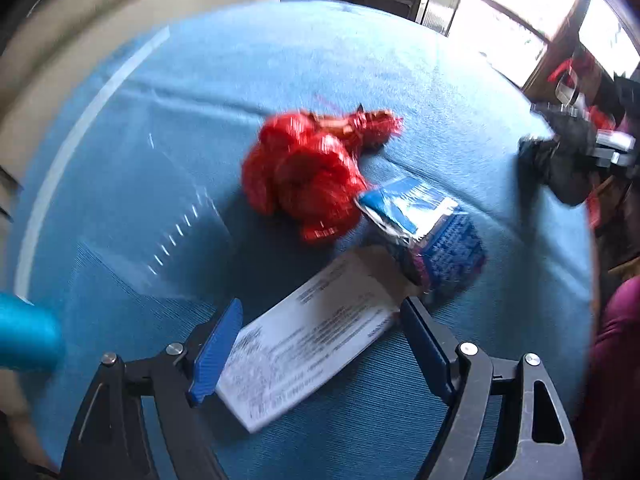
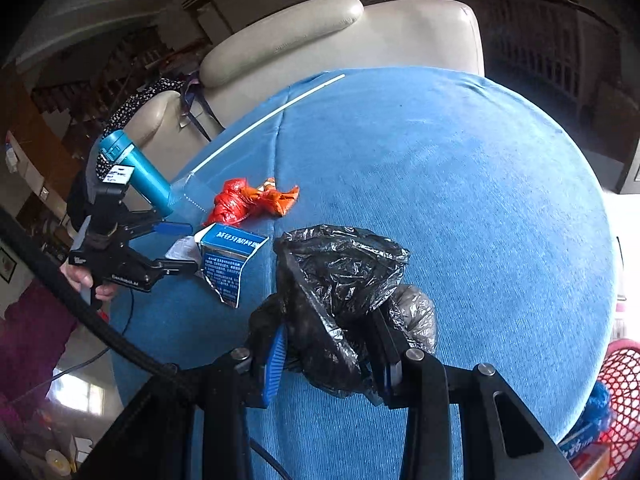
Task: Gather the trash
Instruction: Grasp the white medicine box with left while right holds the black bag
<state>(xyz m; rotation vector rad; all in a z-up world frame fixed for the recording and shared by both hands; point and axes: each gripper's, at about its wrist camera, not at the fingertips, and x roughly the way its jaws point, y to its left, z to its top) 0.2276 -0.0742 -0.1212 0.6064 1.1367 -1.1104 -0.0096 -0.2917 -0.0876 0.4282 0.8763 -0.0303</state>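
Observation:
On a round table with a blue cloth [image 1: 420, 80] lie a crumpled red wrapper [image 1: 304, 168], a torn blue carton [image 1: 424, 228] and a white printed paper [image 1: 308, 340]. My left gripper [image 1: 316, 344] is open, its jaws on either side of the paper. It also shows in the right wrist view [image 2: 176, 248], beside the carton [image 2: 228, 264] and the red wrapper [image 2: 252, 202]. My right gripper [image 2: 332, 364] is shut on a black trash bag [image 2: 344, 288], whose mouth gapes open toward the trash.
A clear plastic sheet [image 1: 160, 208] lies left of the red wrapper. A cream armchair [image 2: 320, 40] stands behind the table. A red mesh basket [image 2: 624, 392] sits low at the right. A blue bottle [image 2: 136, 168] is near the left gripper.

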